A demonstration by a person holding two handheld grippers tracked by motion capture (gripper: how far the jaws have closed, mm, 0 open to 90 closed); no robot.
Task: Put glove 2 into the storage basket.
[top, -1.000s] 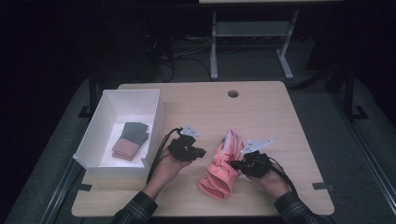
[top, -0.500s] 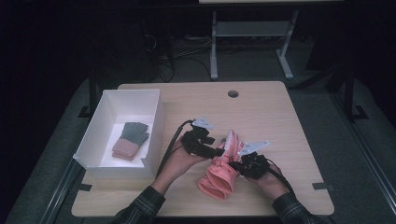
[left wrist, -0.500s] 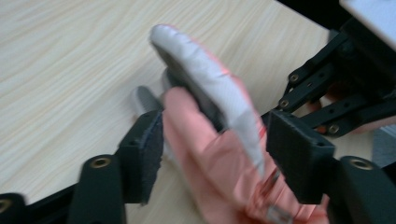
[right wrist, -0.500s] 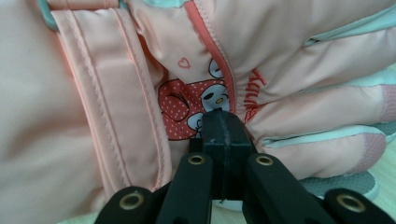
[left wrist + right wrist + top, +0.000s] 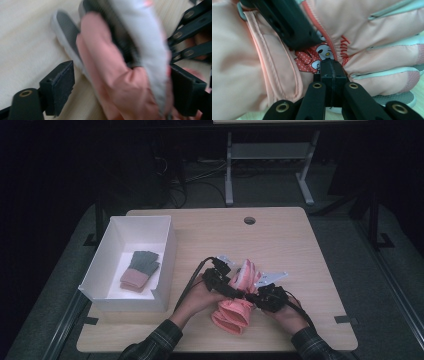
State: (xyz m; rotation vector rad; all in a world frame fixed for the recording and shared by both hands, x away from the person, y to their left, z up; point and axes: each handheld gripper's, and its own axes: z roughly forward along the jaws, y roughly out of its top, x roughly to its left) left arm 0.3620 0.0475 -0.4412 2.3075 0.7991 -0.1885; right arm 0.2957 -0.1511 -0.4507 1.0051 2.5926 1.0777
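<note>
- High view: white box (image 5: 102, 270) sits well to the left of both grippers, on the wooden table (image 5: 300, 250); a grey-and-pink glove (image 5: 140, 270) lies inside it. Round cable hole (image 5: 249, 220) lies beyond the grippers, well apart. Nothing stands between the grippers and the pink ski glove (image 5: 235, 307).
- High view: left gripper (image 5: 227, 287) lies across the pink ski glove near its middle; right gripper (image 5: 257, 298) meets the glove from the right. The glove's fingers point away past both, the cuff toward the person.
- Left gripper view: jaws have just been opening and stand released, wide apart; the blurred pink ski glove (image 5: 117, 75) runs between them, close to the right-hand pad, clear of the left-hand pad. Grey palm patches show beyond. Bare table to the left of the gripper.
- Right gripper view: right gripper (image 5: 332, 71) is clenched, pads pressed flat together, tip against the pink ski glove (image 5: 372, 32) by its cartoon patch; whether fabric is pinched, cannot tell. The left gripper's jaw crosses above it.
</note>
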